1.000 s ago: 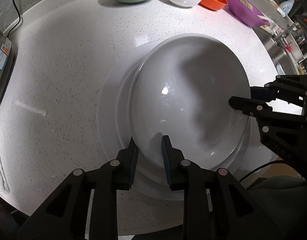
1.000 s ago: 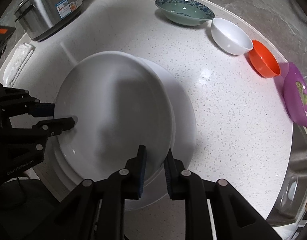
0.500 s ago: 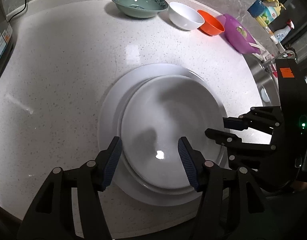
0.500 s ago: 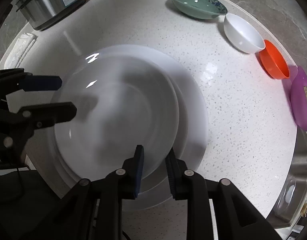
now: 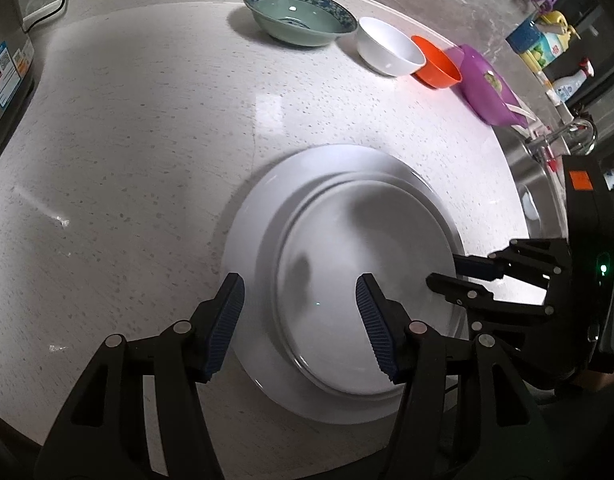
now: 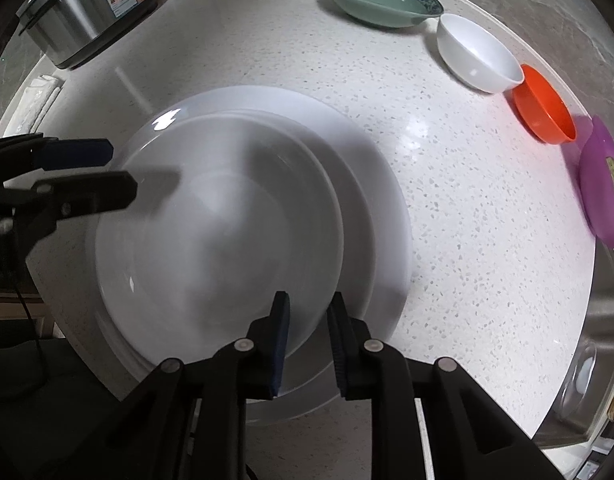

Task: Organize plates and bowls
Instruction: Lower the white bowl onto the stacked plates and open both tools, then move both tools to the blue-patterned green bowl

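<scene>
A: Stack status? Where's the shallow white ceramic dish [image 6: 211, 232]?

B: Sits atop the large white dinner plate [image 5: 247, 236], near front edge of speckled white stone counter [image 5: 147, 140]; off-centre twd counter's left end. L gripper [image 5: 299, 320] jaws wide apart, hovering over dish, holding nothing; R gripper [image 6: 307, 332] jaws narrow, straddling dish rim; can't tell if pads actually pinch it.

A: Risks?

B: If R lifts w/ a partial pinch, dish could skid or tip off plate; stack is close to front edge, so a nudge may push it over. Green patterned bowl [image 5: 299, 20], white bowl [image 5: 389, 46], orange bowl [image 5: 437, 62], purple plate [image 5: 487, 88] wait along back edge; not yet stacked.
</scene>
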`<state>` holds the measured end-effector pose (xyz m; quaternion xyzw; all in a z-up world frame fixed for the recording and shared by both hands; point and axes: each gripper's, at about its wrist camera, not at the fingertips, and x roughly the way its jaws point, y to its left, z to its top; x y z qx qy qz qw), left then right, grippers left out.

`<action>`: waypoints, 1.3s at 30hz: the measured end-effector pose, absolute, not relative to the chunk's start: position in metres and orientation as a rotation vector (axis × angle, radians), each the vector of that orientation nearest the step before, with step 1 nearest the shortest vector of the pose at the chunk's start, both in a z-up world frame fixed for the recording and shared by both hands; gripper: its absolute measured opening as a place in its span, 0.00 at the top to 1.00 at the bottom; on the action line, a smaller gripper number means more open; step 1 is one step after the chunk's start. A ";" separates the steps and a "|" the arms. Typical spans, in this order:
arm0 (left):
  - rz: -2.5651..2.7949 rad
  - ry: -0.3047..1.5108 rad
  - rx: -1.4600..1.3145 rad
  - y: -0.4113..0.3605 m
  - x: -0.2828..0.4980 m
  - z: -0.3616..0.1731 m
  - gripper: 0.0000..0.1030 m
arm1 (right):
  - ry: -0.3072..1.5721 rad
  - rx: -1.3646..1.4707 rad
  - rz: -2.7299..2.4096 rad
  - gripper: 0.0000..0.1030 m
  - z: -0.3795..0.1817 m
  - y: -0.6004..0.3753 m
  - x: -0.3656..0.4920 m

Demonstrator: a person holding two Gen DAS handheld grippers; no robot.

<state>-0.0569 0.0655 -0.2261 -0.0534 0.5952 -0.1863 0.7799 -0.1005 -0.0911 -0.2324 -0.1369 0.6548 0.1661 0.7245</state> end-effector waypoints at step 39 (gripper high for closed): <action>-0.220 1.289 -0.183 0.103 -0.050 -0.244 0.45 | 1.319 -0.156 0.149 0.38 -0.217 -0.142 -0.094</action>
